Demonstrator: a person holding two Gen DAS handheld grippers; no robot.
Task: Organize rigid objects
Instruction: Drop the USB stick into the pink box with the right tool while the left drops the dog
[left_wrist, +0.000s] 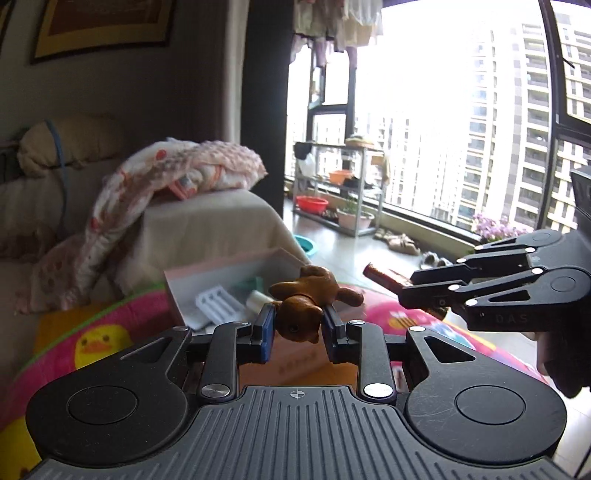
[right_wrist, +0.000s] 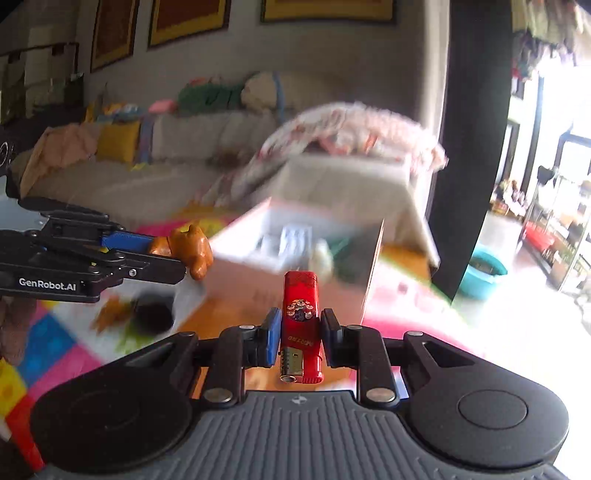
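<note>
Gripping a brown toy bear (left_wrist: 301, 308) by its head, the left hand-held gripper (left_wrist: 298, 328) has its blue-padded fingers (left_wrist: 266, 326) narrowed onto the figure, whose body and limbs stick out forward, upside down, over the near edge of an open pink-rimmed box (left_wrist: 221, 267). The box sits on a bright play mat (left_wrist: 92, 332) printed with a yellow duck and holds a white ribbed tray (left_wrist: 216, 302), a pale roll-like item and something green, too small to identify. From the right wrist view, the right hand-held gripper (right_wrist: 299, 336) is clamped on a red lighter (right_wrist: 300, 314) held lengthwise between the fingers, its metal head end pointing back toward the camera and its base pointing toward the box (right_wrist: 295, 236), which looks blurred in this view. The same lighter (left_wrist: 384, 278) appears in the left wrist view as a red end jutting from the right hand-held gripper (left_wrist: 424, 295), which comes in from the right side, just beside the bear and close to the box's right corner. In the right wrist view the left hand-held gripper (right_wrist: 177, 254) enters from the left with the bear (right_wrist: 190, 251) at its tip, near the box's left edge. Both held items are above the mat and outside the box. Behind the box stands a beige sofa (left_wrist: 207, 221) draped with a patterned blanket (left_wrist: 159, 173), and a balcony with a metal rack (left_wrist: 340, 184) lies beyond.
</note>
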